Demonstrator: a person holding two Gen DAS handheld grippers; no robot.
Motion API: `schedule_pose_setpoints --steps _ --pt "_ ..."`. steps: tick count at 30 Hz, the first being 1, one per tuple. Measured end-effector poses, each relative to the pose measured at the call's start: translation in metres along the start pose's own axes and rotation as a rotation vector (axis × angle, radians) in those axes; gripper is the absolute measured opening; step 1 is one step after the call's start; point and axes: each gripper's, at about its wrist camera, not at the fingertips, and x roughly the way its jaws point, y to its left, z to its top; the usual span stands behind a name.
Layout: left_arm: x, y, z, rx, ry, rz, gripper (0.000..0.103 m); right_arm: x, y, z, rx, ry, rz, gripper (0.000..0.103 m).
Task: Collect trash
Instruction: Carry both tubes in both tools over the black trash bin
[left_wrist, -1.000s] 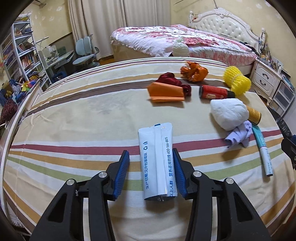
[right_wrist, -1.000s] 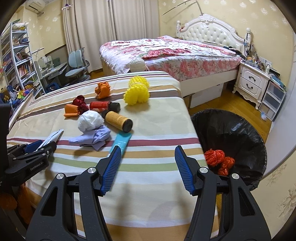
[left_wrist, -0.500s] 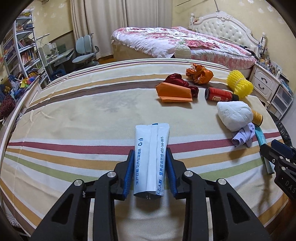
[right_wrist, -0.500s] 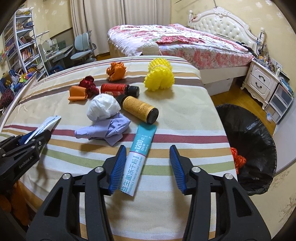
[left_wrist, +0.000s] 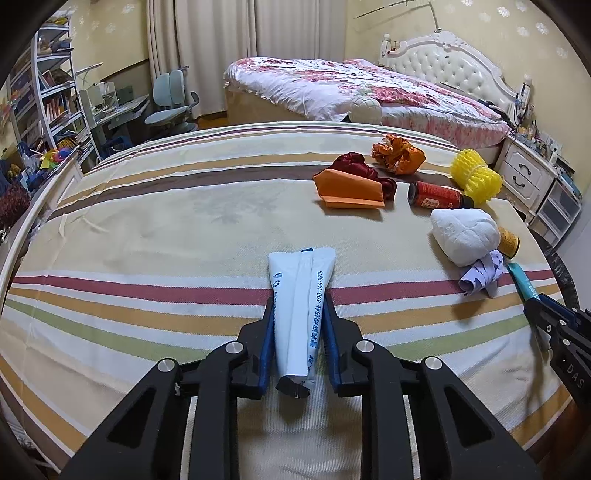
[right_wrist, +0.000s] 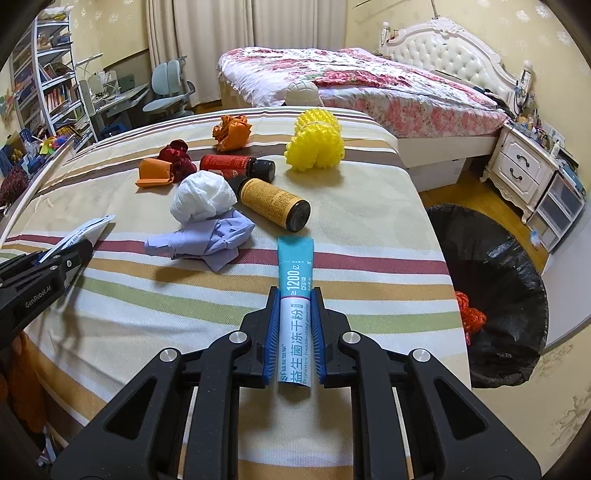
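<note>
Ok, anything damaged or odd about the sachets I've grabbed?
The white foil sachet in the left gripper has a torn, ragged near end. The teal-and-white stick sachet in the right gripper looks intact.

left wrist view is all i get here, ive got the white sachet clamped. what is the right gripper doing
Observer: The right gripper is shut on a teal and white probiotic powder sachet.
Operator: any bin near it
Observer: Yes, a black-lined trash bin stands on the floor off the bed's right edge.
Operator: anything in it yet
Observer: An orange-red mesh wad lies inside.
</note>
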Motion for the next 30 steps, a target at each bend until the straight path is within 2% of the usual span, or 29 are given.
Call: schedule_pose_setpoints --steps 8,15,20,30 --pt "-0.009 0.002 -0.001 -0.018 -0.019 0.001 0.022 -0.015 -0.016 -0.004 0.033 -0.037 0.009 0.015" --pt "-0.029 -0.018 0.006 0.007 -0.071 -0.031 0.022 -0.034 -0.039 0.001 0.077 -0.087 -0.005 0.015" --pt "-0.04 -0.049 0.014 0.044 -0.118 -0.082 0.022 -0.046 -0.063 0.006 0.101 -0.123 -0.046 0.015" --pt "-0.043 -0.138 0.033 0.161 -0.166 -0.212 0.022 -0.059 -0.131 0.011 0.185 -0.169 -0.173 0.015"
